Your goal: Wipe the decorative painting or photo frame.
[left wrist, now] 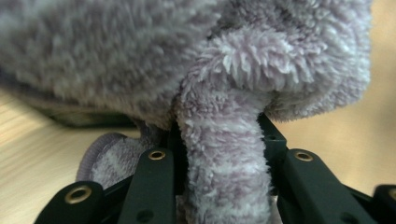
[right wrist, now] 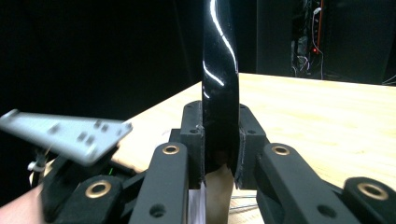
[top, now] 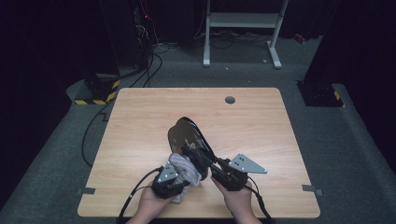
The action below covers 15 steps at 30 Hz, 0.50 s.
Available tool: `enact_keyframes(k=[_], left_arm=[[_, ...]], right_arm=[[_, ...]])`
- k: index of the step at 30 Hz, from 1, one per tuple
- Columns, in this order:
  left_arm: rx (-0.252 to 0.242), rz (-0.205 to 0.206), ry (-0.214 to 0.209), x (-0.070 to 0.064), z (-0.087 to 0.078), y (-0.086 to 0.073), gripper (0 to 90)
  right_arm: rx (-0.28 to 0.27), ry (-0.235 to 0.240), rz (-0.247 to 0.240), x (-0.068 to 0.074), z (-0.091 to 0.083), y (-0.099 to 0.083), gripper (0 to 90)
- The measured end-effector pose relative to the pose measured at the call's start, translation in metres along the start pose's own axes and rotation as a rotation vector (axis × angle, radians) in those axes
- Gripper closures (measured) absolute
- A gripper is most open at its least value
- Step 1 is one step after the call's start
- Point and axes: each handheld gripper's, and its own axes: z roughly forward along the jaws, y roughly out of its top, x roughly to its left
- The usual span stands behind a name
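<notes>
Gripping: right gripper (right wrist: 219, 154) clenches your glossy black plate (top: 189, 135) by its rim; stiff, slippery.
Cloth: left gripper (left wrist: 219, 158) pinches soft fleece cloth (left wrist: 224, 154) beside the plate.

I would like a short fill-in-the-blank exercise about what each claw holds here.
1. The left claw is shut on a fluffy ____ cloth.
2. The right claw grips a glossy ____ plate by its edge.
3. The table top is made of ____.

Missing words: purple; black; wood
</notes>
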Motion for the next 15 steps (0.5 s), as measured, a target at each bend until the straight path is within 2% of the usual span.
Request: enact_keyframes(k=[2, 5, 7, 11, 13, 15], left_arm=[[-0.012, -0.009, -0.032, -0.005, 0.001, 0.001, 66.7], [-0.013, 0.004, -0.028, -0.008, 0.002, 0.001, 66.7], [-0.006, -0.018, -0.026, -0.003, 0.002, 0.000, 66.7], [0.017, -0.036, 0.038, 0.011, 0.002, -0.003, 66.6], [0.017, -0.071, 0.067, 0.023, 0.001, -0.004, 66.6], [0.011, -0.122, 0.092, 0.035, 0.001, -0.004, 66.6]], right_arm=[[-0.002, 0.002, 0.001, 0.000, -0.001, 0.000, 77.8], [-0.001, 0.005, 0.003, -0.001, -0.001, 0.000, 77.8], [-0.001, 0.010, 0.006, -0.001, -0.001, 0.000, 77.6], [0.002, 0.016, 0.032, -0.004, -0.001, 0.000, 77.5], [0.002, 0.013, 0.034, -0.005, -0.001, 0.000, 77.5], [0.002, 0.007, 0.030, -0.004, 0.000, 0.000, 77.5]])
